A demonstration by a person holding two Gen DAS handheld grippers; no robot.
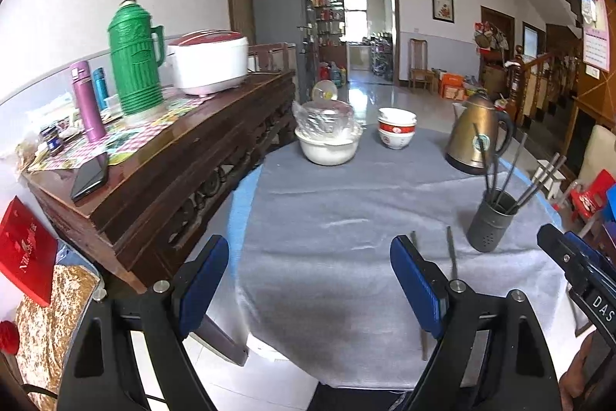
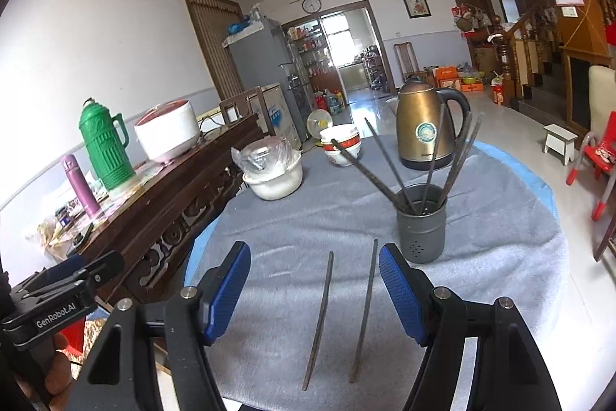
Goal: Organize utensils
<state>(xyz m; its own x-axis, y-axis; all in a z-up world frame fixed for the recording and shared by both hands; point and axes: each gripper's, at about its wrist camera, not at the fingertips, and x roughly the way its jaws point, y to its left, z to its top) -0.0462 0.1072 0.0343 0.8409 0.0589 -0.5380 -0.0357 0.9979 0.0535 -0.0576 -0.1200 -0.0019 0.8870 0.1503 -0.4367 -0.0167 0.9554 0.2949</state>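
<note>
Two dark chopsticks (image 2: 364, 314) lie side by side on the grey cloth of the round table (image 2: 500, 257), directly below the gap of my right gripper (image 2: 313, 295), which is open and empty. Just beyond them stands a dark grey holder (image 2: 421, 230) with several chopsticks leaning out of it. In the left wrist view the holder (image 1: 492, 222) is at the right and one loose chopstick (image 1: 452, 253) shows past the right finger. My left gripper (image 1: 308, 284) is open and empty over the cloth's near left part. The right gripper's body (image 1: 577, 268) enters at the far right.
At the far side of the table stand a gold kettle (image 2: 427, 126), stacked red and white bowls (image 2: 342, 145) and a white bowl covered with plastic (image 2: 273, 172). A dark wooden sideboard (image 1: 165, 172) at the left carries a green thermos (image 1: 133, 60), a rice cooker (image 1: 210, 62) and a phone (image 1: 90, 176).
</note>
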